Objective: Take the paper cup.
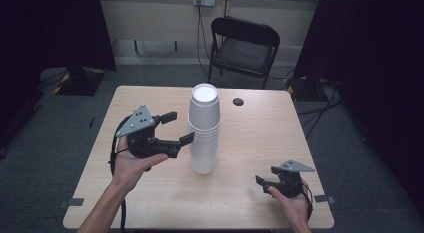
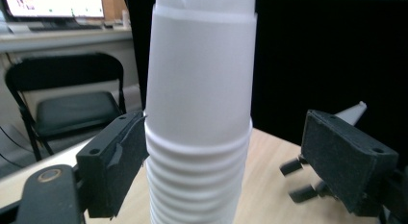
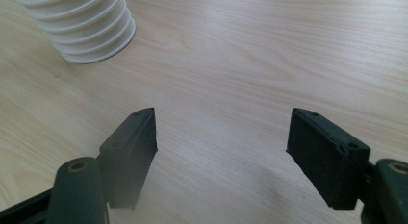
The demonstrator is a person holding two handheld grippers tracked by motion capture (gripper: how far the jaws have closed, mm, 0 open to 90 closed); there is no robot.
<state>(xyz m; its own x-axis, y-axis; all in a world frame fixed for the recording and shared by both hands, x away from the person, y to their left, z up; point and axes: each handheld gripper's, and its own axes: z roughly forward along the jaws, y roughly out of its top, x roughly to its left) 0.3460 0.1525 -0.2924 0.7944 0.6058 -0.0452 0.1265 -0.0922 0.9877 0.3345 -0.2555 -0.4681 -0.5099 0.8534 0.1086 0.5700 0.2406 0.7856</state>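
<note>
A tall stack of white paper cups (image 1: pixel 204 130) stands upside down in the middle of the wooden table (image 1: pixel 260 128). My left gripper (image 1: pixel 179 128) is held above the table just left of the stack, pointing at it, open. In the left gripper view the stack (image 2: pixel 199 89) rises between the jaws; the left pad (image 2: pixel 118 161) is close against the ribbed rims and the right pad (image 2: pixel 344 161) stands well apart. My right gripper (image 1: pixel 267 175) rests low near the table's front right, open with only bare wood between its jaws (image 3: pixel 223 120). The stack's base (image 3: pixel 82 27) lies off to its upper left.
A black folding chair (image 1: pixel 244 48) stands behind the table's far edge. A small dark round hole (image 1: pixel 238 101) sits in the tabletop right of the stack. Dark curtains hang at both sides. Grey carpet surrounds the table.
</note>
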